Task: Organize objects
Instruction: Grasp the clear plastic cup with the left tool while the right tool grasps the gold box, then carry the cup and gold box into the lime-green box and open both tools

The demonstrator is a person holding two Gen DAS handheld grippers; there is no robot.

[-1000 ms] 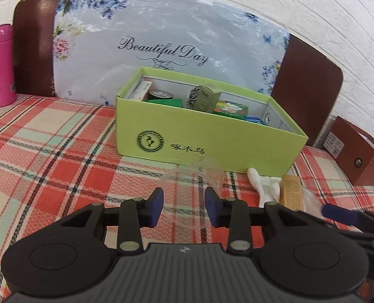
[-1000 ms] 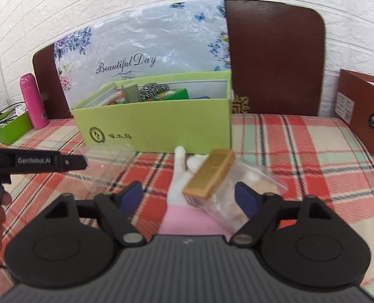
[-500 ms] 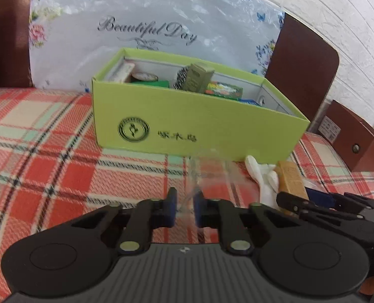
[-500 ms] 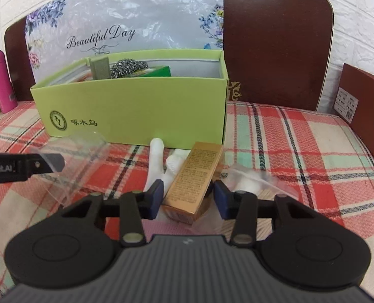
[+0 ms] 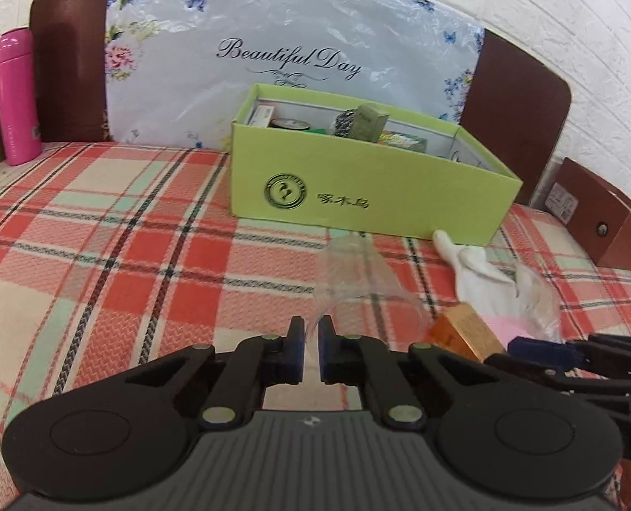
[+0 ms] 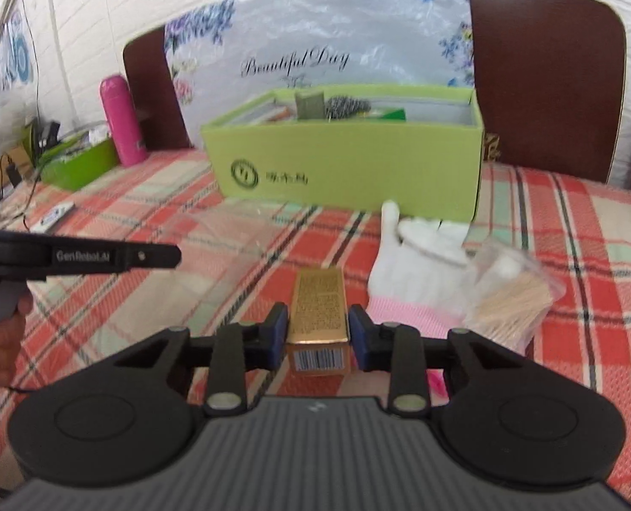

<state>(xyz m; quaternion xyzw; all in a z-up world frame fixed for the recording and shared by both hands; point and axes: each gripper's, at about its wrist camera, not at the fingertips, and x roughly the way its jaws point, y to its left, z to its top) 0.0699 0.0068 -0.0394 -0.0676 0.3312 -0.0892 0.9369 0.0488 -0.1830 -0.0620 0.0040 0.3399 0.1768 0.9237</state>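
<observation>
Left gripper [image 5: 311, 332]: my jaws are pinched together on the near edge of a clear plastic bag [image 5: 358, 277], lower centre of the left wrist frame.
Right gripper [image 6: 317, 332]: my jaws are closing on a gold carton [image 6: 319, 306], pads against both its sides, barcode end toward the camera, lower centre of the right wrist frame.
White glove [image 6: 417, 268]: lying right of the carton, pink cuff nearest.
Bag of wooden sticks [image 6: 515, 294]: right of the glove, touching it.
Green box [image 6: 349, 166]: mid-frame behind these, open, holding small packages.
Plaid cloth [image 5: 102, 255]: covers the surface.
Pink bottle [image 5: 15, 93]: upright, far left.
Brown box [image 5: 605, 221]: right edge.
</observation>
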